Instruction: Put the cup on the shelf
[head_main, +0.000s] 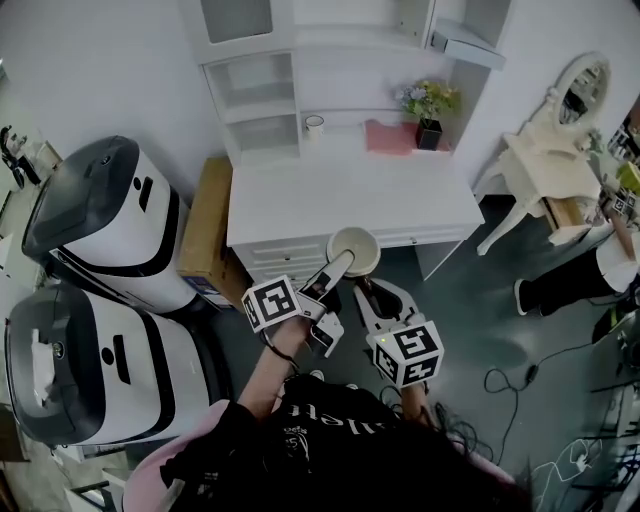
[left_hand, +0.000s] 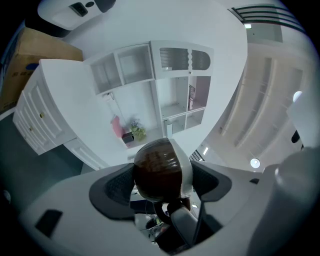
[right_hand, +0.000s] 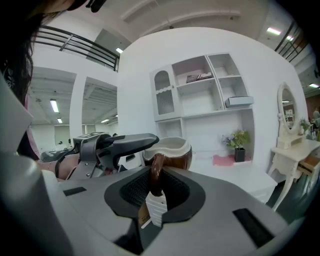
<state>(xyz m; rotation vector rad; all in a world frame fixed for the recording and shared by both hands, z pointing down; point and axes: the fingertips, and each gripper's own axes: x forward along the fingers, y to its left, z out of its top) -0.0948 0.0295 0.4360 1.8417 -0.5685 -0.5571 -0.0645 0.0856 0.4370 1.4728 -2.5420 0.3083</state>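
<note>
**Cup held by both tongs off the desk's front edge**

The cup (head_main: 353, 248), brown outside and cream inside, is up in the air just off the front edge of the white desk (head_main: 400, 200), about the middle of that edge. It is not on the shelf (head_main: 255, 95), which stands along the back edge toward the back left corner.

The left gripper (head_main: 340, 266) reaches in from the lower left. In the left gripper view its jaws are narrow and clamp the cup's round brown body, with a dark pad (left_hand: 114, 187) pressed against each side. The right gripper (head_main: 364, 288) sits just beside it, below the cup. In the right gripper view its jaws are pinched close on the cup's brown handle (right_hand: 157, 172), and a white tag (right_hand: 158, 206) hangs under the handle. The cup is roughly upright, rim up.

On the worktop:
- A flower pot (head_main: 429, 108) is at the back right corner.
- A pink cloth (head_main: 388, 137) lies touching it along the back edge.
- A small white jar (head_main: 314, 124) is at the back edge, at the foot of the shelf.

A cardboard box (head_main: 205, 228) stands against the desk's left edge. Two white and black machines (head_main: 108, 222) are farther left. A white dressing table with a mirror (head_main: 560, 150) stands well apart on the right.
</note>
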